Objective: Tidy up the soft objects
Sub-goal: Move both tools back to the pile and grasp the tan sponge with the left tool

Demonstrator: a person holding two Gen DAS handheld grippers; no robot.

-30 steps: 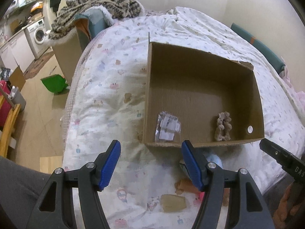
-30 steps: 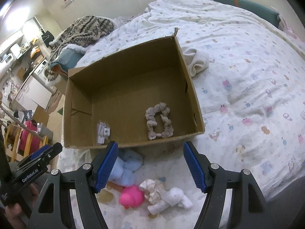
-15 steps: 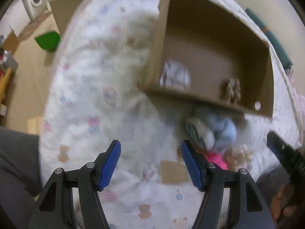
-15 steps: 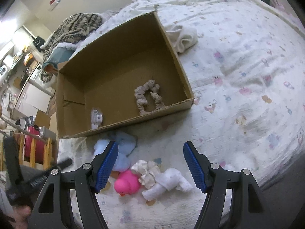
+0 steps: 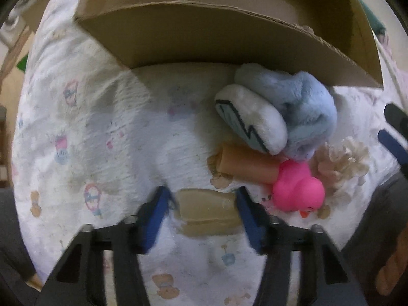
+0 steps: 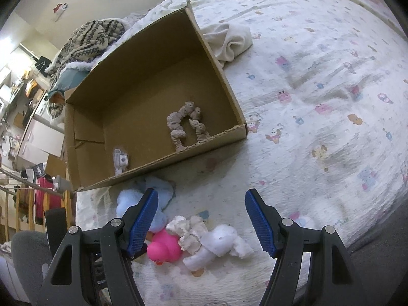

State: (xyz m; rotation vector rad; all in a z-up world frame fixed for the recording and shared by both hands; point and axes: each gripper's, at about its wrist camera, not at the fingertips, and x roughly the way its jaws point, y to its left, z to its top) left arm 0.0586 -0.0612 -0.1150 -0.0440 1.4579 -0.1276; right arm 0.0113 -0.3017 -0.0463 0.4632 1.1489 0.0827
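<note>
A bed with a white, cartoon-printed quilt [image 6: 318, 97] holds an open cardboard box [image 6: 219, 76] and, just in front of its near wall, a small heap of soft things. The left gripper [image 5: 202, 207] points straight down at the quilt, its blue jaws closing around a flat tan pad [image 5: 207, 211] that lies between them; blur hides whether the pads press on it yet. Just beside the pad lie a peach-coloured roll [image 5: 247, 164], a pink rubber duck [image 5: 298, 191], a blue and white plush toy [image 5: 280, 112] touching the box wall, and a cream frilly piece [image 5: 344, 163]. The right gripper [image 6: 201, 221] hangs above the heap with its jaws spread wide and empty. Inside the box are a grey scrunchie [image 6: 186, 125] and a small clear packet [image 6: 119, 160]. The step in hand looks like picking up the tan pad. Next, the jaws likely need to finish pinching it, lift clear of the quilt, and carry it over the box wall.
</note>
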